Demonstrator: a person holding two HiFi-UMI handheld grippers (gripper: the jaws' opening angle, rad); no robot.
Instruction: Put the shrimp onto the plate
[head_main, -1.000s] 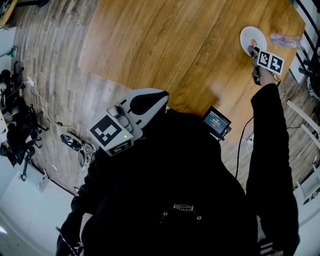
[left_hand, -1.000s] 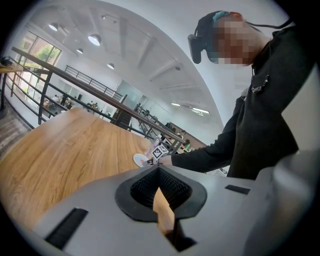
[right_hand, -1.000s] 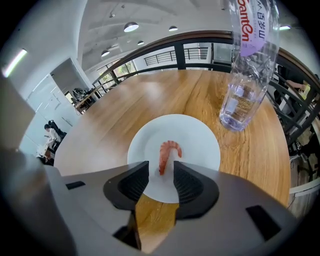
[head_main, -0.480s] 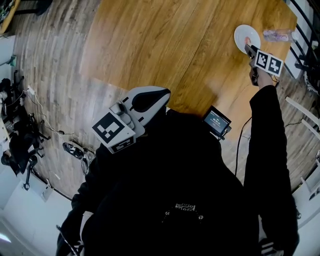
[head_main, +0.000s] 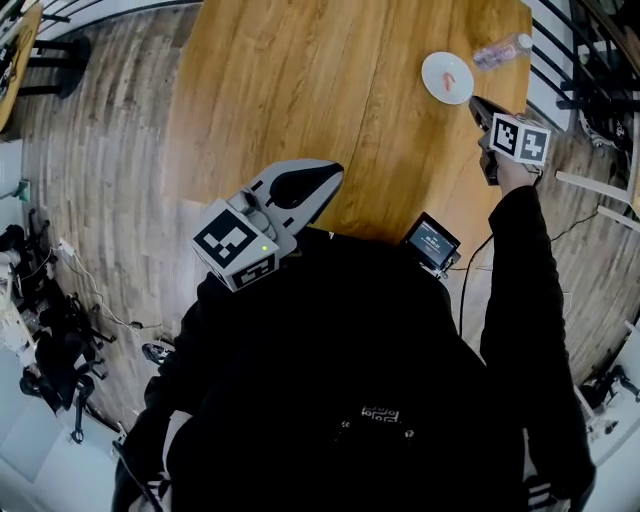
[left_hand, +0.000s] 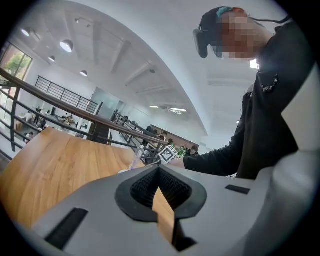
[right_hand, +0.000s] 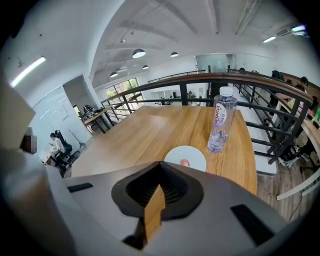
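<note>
A small white plate (head_main: 447, 77) sits at the far right of the wooden table (head_main: 300, 80), with the pink shrimp (head_main: 452, 80) lying on it. My right gripper (head_main: 476, 106) hovers just off the plate's near right side, shut and empty. Its own view shows the plate (right_hand: 185, 158) and shrimp (right_hand: 184, 162) ahead of the closed jaws (right_hand: 159, 189). My left gripper (head_main: 322, 178) is held close to my body over the table's near edge, shut on nothing (left_hand: 159, 186).
A clear water bottle (right_hand: 220, 127) stands just right of the plate, near the table's edge (head_main: 500, 50). A black railing (right_hand: 280, 125) runs past the table's right side. A small screen device (head_main: 432, 243) hangs at my chest.
My right gripper has drawn back from over the plate toward me. The shrimp stays on the plate. The left gripper has barely moved.
</note>
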